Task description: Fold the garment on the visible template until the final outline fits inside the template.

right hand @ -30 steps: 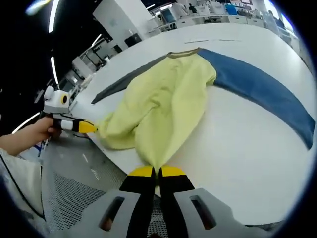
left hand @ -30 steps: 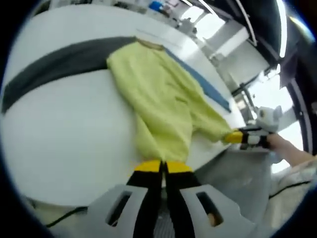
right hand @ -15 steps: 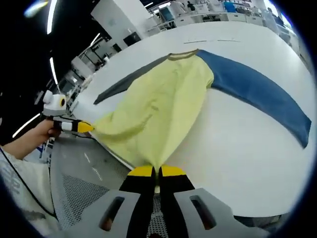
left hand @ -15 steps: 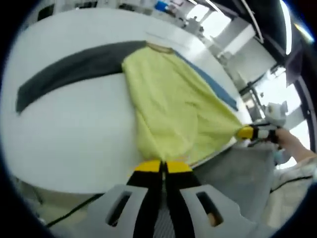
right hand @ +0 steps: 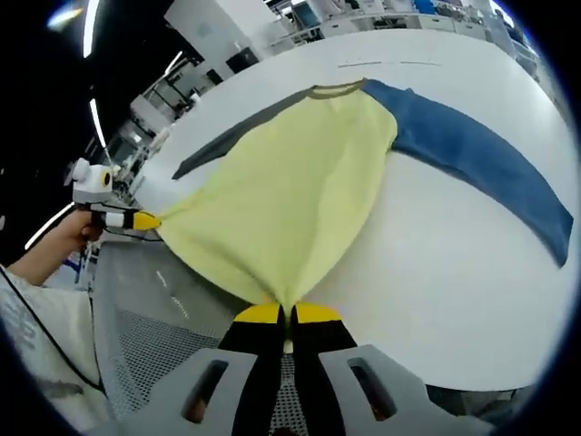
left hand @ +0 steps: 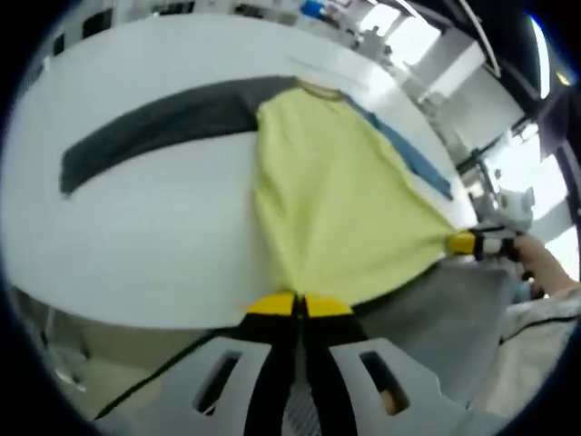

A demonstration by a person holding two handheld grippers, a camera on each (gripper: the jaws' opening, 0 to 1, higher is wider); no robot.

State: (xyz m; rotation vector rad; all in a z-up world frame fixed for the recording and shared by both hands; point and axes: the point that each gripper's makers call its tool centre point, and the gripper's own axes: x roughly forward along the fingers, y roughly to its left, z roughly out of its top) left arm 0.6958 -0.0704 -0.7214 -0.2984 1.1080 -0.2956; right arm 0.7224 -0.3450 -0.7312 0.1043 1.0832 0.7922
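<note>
Garment [right hand: 290, 191] flat on white table [right hand: 436, 272], yellow body, grey sleeve [left hand: 154, 127] far left, blue sleeve [right hand: 472, 173] right. Left gripper [left hand: 298, 305] and right gripper [right hand: 285, 313] each pinching a hem corner, hem stretched taut off near edge. Keep tension even, lift together, fold hem toward collar [right hand: 334, 89]; template not discernible.

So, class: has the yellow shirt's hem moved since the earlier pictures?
Yes. The yellow shirt's hem, bunched on the white table before, is now stretched past the table's near edge.
</note>
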